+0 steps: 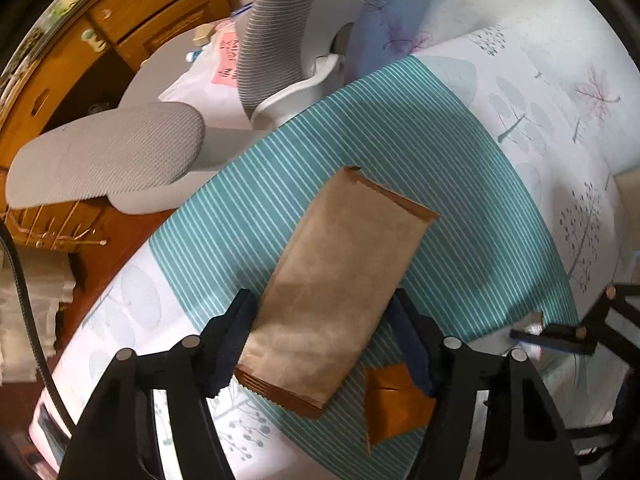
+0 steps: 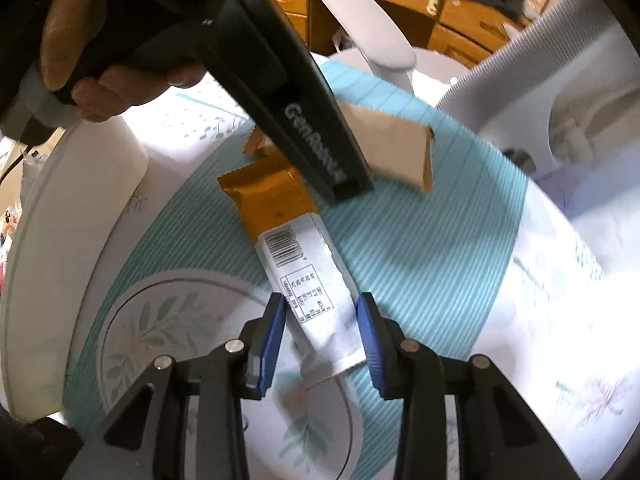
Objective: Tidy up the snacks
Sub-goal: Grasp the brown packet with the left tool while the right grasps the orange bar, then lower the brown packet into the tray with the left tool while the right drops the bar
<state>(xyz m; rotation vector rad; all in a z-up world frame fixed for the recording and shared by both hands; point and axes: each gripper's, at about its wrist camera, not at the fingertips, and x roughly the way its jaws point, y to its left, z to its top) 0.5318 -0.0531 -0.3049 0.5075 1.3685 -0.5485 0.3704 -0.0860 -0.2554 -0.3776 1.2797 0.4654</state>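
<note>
1. We see the left gripper [image 1: 324, 344] pinching the brown paper bag [image 1: 340, 280], lower centre, on the striped cloth [image 1: 460, 208].
2. Our right gripper [image 2: 322, 332] straddles the snack bar's [image 2: 298, 264] white end, lower centre; we cannot tell whether the pads touch it.

Left tool [image 1: 320, 344] points down with its jaws straddling the near end of a brown paper bag [image 1: 336, 280] lying on the teal striped cloth [image 1: 460, 184], an orange wrapper [image 1: 394, 408] beside its right finger, grey chair [image 1: 108, 156] beyond-left.
</note>
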